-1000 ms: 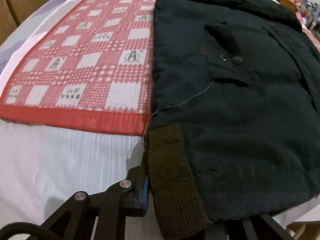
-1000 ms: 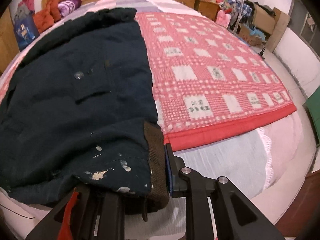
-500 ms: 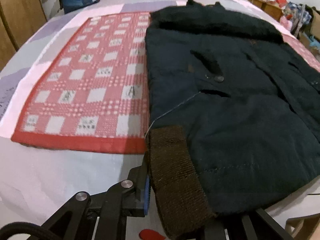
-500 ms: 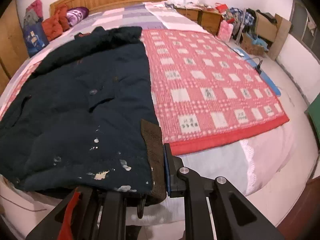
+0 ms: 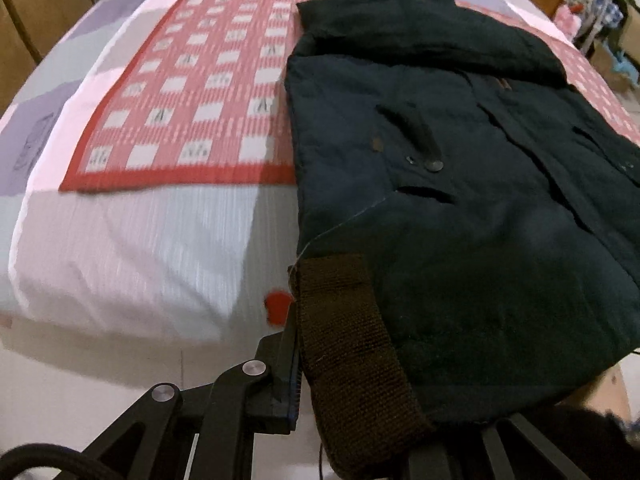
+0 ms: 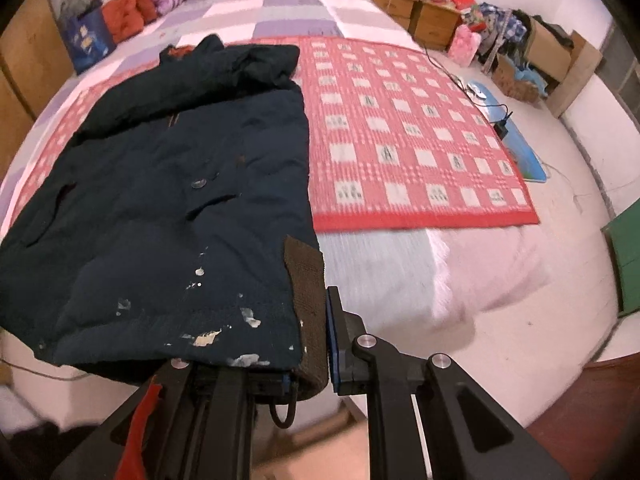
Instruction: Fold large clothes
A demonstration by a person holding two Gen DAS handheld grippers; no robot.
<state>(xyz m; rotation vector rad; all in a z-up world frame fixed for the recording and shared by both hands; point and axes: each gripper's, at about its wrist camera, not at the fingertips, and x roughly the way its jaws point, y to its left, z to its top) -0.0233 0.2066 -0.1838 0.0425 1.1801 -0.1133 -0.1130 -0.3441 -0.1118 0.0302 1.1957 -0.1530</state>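
Observation:
A large dark navy jacket (image 5: pixel 460 200) lies on the bed, its collar at the far end; it also shows in the right wrist view (image 6: pixel 168 200). Each sleeve is folded down along a side and ends in a brown knit cuff. My left gripper (image 5: pixel 360 392) is shut on the left cuff (image 5: pixel 344 340) near the bed's foot. My right gripper (image 6: pixel 308 344) is shut on the right cuff (image 6: pixel 308 300). The hem near it carries white paint flecks (image 6: pixel 208 336). The jacket's lower end hangs past the bed's foot.
A red and white checked mat (image 5: pixel 200 92) lies under the jacket on a pale patchwork sheet (image 6: pixel 392 272). Pillows and a blue bag (image 6: pixel 88 36) sit at the headboard. Wooden cabinets and clutter (image 6: pixel 500 36) stand at the right. A green object (image 6: pixel 628 252) is at the right edge.
Both grippers have pulled back toward the foot of the bed with the cuffs. The jacket has slid down with them, so more of the mat and sheet shows beyond it.

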